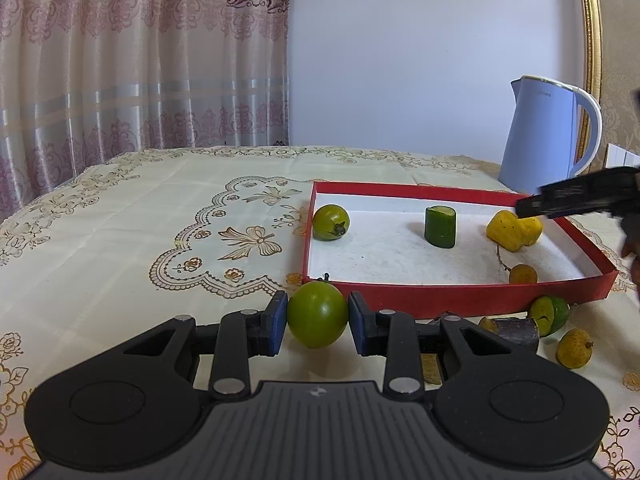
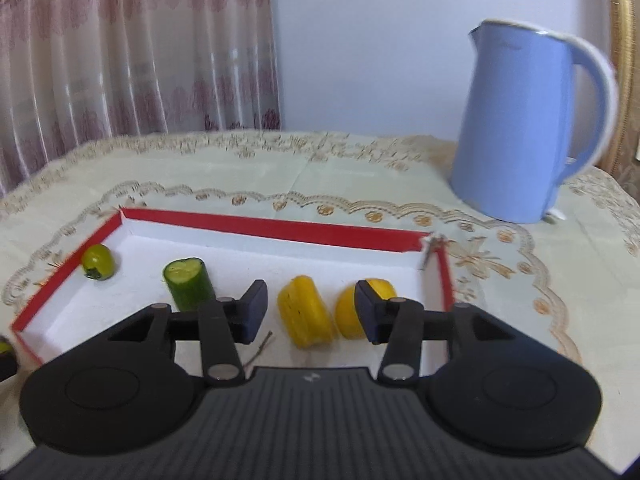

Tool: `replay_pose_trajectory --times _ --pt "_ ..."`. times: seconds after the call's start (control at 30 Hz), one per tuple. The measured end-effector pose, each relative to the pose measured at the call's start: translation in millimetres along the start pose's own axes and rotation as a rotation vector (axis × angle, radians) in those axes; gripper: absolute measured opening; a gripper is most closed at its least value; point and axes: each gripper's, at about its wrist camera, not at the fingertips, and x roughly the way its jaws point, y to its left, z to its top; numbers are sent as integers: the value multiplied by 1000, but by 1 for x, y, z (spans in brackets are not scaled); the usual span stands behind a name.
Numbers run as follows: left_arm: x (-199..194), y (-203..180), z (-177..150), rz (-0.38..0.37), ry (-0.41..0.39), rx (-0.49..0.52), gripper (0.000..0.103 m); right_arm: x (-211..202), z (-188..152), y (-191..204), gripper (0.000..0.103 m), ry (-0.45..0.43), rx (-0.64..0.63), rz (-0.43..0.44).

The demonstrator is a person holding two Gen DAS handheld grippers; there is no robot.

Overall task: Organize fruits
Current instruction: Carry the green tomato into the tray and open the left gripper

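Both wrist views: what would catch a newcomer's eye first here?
The red tray with its white floor stands out on the cream tablecloth, holding a green tomato, a cucumber piece and yellow pieces. In front of it, the left gripper clamps a second green tomato. The right gripper stands open over the yellow pieces, with a blue kettle behind the tray.

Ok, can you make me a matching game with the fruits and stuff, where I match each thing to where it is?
Things:
1. green tomato
2. cucumber piece
3. blue kettle
4. longan

Places:
A. standing upright inside the red tray
B. on the tablecloth, outside the tray
C. clamped in the left gripper
D. behind the tray

Pairs: 1-C, 2-A, 3-D, 4-B
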Motion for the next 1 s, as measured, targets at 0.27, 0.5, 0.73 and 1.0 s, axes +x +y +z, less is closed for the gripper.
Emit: replay_pose_trajectory --times 0.27,0.5,0.73,1.0 --pt "-2 -2 0 4 -4 9 32 -43 -47 -20 55 -117 206 77" --pt "-4 -6 1 15 -12 30 32 -50 -51 -32 55 -191 233 71" --pt "-6 -8 5 15 -8 37 32 -51 -53 -35 61 -200 235 73" --pt "-11 -18 21 1 -32 55 32 -54 -55 -33 61 -202 221 72"
